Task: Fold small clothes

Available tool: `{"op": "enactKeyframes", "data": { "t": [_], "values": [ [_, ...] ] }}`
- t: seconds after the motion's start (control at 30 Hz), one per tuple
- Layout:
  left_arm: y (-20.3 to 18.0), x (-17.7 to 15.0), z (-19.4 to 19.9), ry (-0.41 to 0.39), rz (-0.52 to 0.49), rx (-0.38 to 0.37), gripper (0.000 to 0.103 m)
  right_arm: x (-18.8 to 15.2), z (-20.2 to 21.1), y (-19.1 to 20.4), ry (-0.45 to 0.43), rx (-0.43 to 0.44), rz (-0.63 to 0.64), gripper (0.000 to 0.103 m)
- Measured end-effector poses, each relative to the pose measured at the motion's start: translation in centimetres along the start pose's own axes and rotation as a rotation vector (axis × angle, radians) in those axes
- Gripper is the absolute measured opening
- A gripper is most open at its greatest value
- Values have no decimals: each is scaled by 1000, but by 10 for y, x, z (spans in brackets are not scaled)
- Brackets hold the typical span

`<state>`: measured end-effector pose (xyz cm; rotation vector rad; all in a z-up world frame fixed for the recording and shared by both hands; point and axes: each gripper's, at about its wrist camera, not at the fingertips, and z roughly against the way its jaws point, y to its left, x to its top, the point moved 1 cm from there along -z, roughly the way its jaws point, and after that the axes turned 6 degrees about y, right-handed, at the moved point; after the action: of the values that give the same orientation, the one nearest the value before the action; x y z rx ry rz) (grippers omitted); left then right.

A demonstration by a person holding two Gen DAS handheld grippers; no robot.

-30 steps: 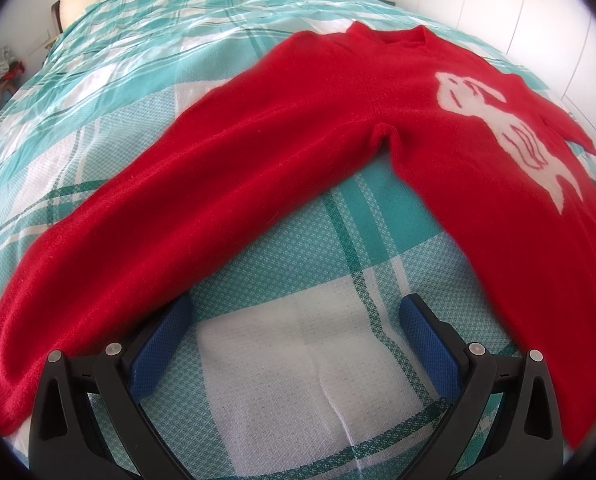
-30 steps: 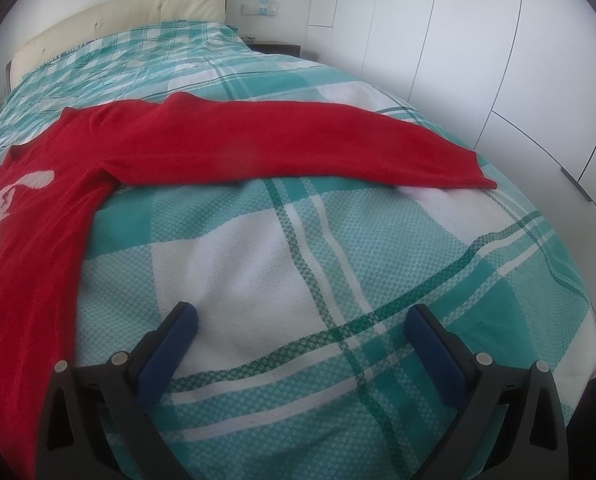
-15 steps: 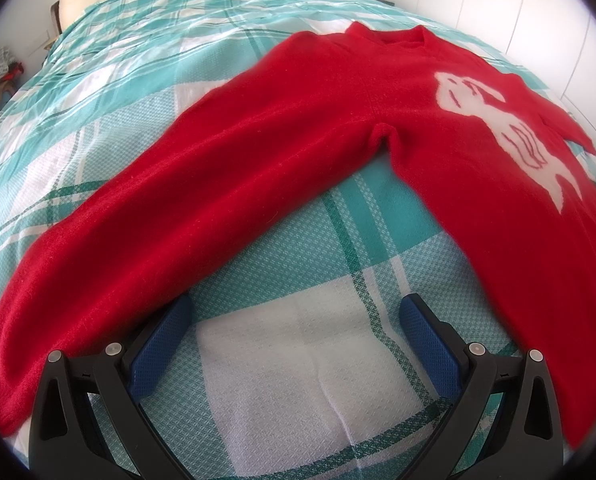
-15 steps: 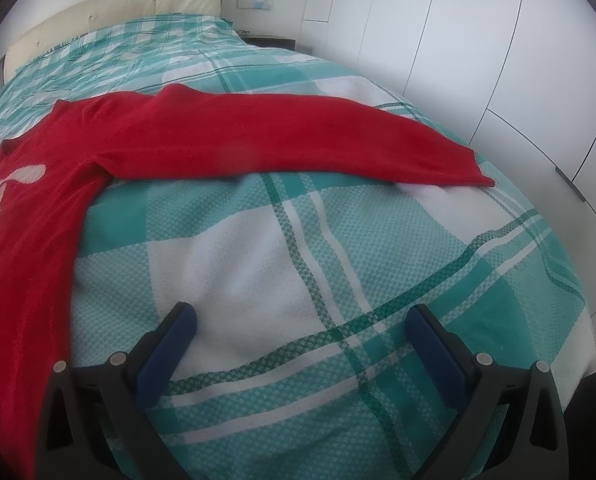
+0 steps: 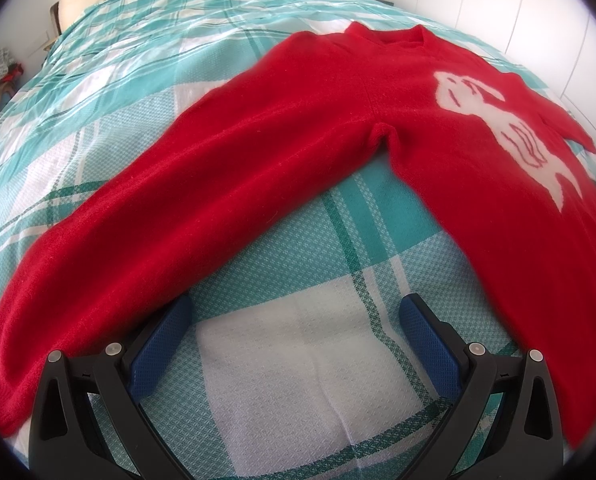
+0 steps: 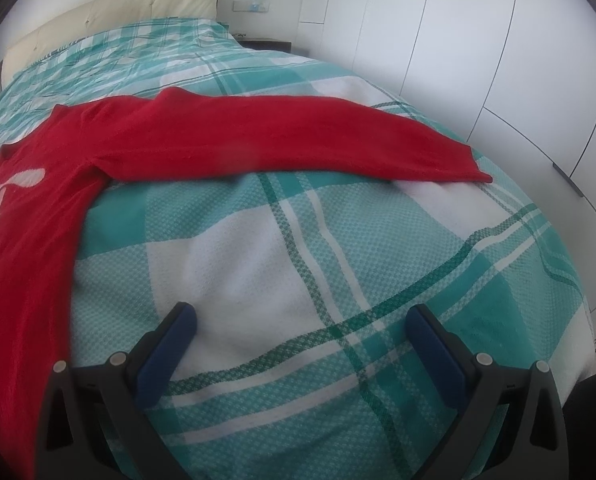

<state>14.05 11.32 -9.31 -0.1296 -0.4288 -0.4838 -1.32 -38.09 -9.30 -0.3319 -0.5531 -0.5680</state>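
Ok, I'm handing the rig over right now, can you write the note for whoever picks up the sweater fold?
Left gripper: open, empty, over bare bedspread between one sleeve and the body.
Right gripper: open, empty, over the bedspread, short of the other sleeve.
Red sweater: flat on the bed, front up, both sleeves spread out.
Done: laid out. No fold made.
Left: probably fold in each sleeve, then the body.

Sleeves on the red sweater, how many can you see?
2. One sleeve stretches toward the left gripper; the other sleeve lies across the bed, beyond the right gripper.
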Motion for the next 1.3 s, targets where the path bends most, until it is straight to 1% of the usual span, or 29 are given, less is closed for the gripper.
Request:
{"op": "enactKeyframes", "data": {
  "t": [0.5,1.3],
  "values": [
    [-1,1,-1,7,-3,2,103,-3,0,-6,-15,42,-37,103],
    [0,2,-3,7,-2,7,103,-4,1,-7,-22,68,-55,103]
  ]
}}
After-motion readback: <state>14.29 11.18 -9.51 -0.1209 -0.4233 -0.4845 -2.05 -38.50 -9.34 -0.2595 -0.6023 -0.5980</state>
